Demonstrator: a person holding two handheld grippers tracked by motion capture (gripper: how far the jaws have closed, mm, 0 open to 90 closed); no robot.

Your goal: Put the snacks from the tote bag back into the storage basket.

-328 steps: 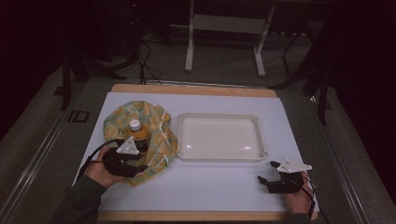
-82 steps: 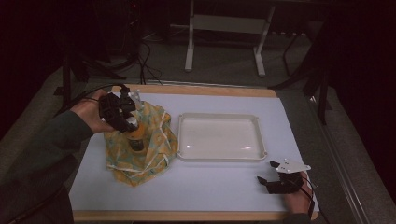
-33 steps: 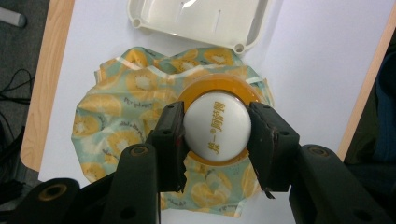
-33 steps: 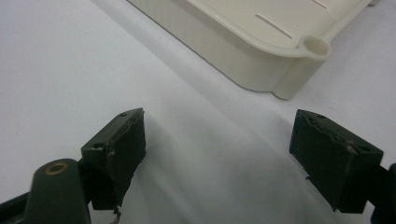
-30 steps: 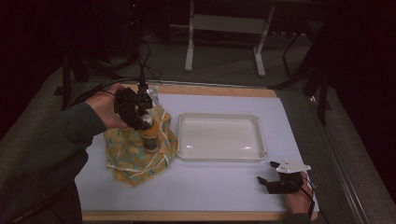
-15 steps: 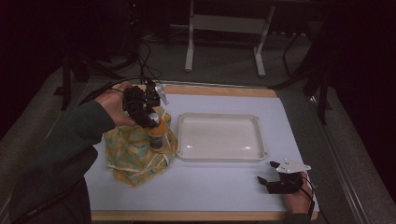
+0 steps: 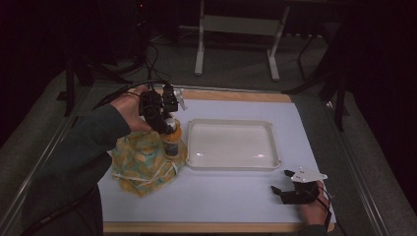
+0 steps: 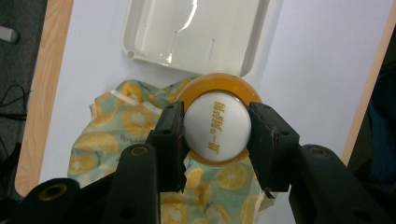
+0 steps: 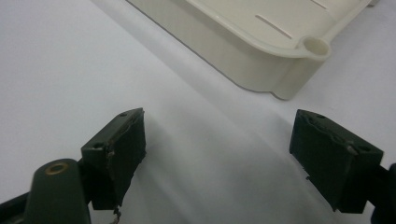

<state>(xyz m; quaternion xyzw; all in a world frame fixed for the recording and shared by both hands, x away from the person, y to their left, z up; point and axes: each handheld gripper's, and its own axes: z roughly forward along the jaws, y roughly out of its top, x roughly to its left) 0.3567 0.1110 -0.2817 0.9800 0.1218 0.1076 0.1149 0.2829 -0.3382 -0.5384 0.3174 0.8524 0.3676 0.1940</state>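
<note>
Nearest me, at the desk's near right corner, my right gripper (image 7: 280, 191) rests on the white sheet with its jaws spread wide and nothing between them, the near corner of the tray (image 9: 280, 53) just ahead of it. Further out on the left side, my left gripper (image 8: 217, 133) is clamped on the white cap of an orange bottle (image 8: 215, 126) — I see the pads (image 8: 173, 135) pressed against both sides of the cap. The bottle (image 7: 172, 140) hangs just above the crumpled lemon-print cloth (image 7: 142, 160), right beside the tray's left rim (image 7: 191, 142). I judge I'm mid-carry, taking the bottle from the cloth toward the tray. The next move calls for swinging right over the rim, lowering until the base sits flat — then easing the jaws apart without tipping it.
</note>
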